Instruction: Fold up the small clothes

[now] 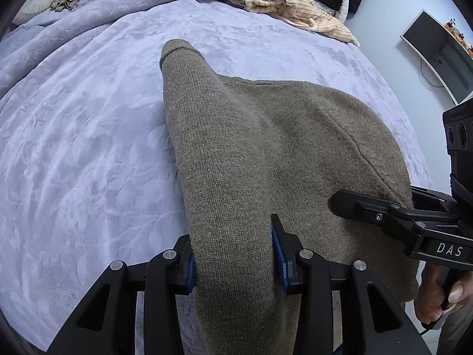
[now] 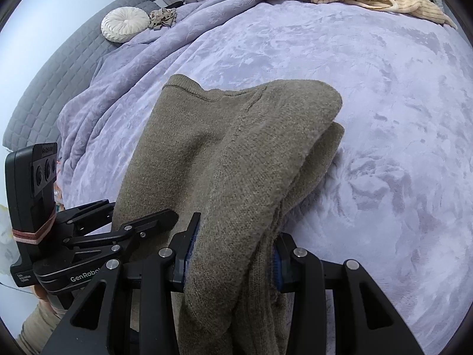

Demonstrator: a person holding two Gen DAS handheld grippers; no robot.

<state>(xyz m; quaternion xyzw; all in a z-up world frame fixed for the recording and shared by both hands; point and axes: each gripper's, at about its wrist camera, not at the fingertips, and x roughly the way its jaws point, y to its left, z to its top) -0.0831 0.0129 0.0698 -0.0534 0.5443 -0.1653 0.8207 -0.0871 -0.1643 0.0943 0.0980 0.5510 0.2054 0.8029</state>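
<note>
Olive knit garment point(image 1: 266, 153): one, clamped by two tongs, left point(image 1: 235, 261) and right point(image 2: 233, 261); two more garments point(image 1: 266, 3) heaped behind.

Black left hand-held gripper point(image 1: 235, 261), blue ribbed pads point(image 1: 278, 254), silver pivot screws; right hand-held gripper point(image 2: 233, 261) alike, "GenRobot" lettering.

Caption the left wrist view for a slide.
Both hand-held grippers, left and right, clamp an olive knit sweater over a lavender blanket.
</note>
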